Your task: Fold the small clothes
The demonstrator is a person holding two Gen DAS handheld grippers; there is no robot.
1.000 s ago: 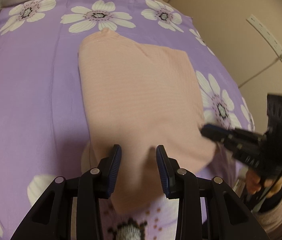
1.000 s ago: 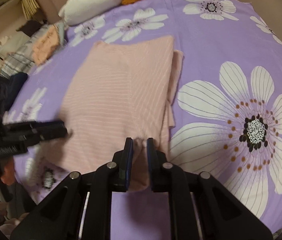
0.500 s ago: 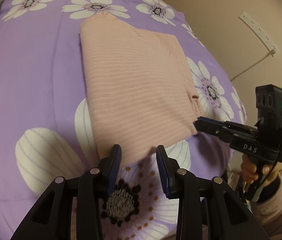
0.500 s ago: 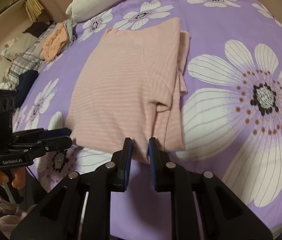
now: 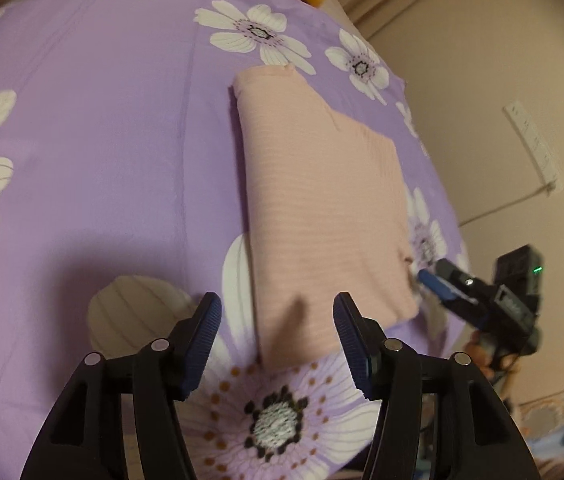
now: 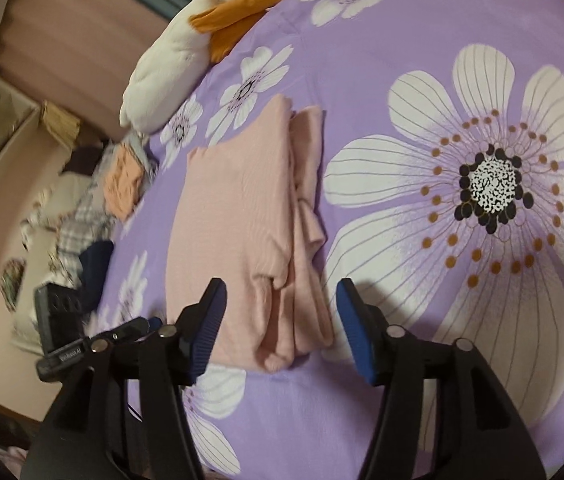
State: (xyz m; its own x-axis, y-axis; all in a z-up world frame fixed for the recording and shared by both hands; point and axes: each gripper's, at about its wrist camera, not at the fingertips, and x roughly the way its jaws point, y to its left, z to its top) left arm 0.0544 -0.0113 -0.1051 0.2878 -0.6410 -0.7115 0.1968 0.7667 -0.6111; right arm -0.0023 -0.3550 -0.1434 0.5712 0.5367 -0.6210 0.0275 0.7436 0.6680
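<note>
The folded pink top (image 5: 322, 216) lies flat on the bed (image 5: 102, 140). Left tongs (image 5: 278, 332) and right tongs (image 6: 280, 320) are both opening, released, gripping nothing.

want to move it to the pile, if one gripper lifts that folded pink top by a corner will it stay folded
Probably not. The pink top looks like thin soft knit, so it would likely droop and unfold. Loose layers along one edge could slip out. On the smooth purple bedspread it would probably slide easily if pushed.

Folded pink garment (image 6: 242, 216) (on floral bedspread (image 6: 402, 40))
</note>
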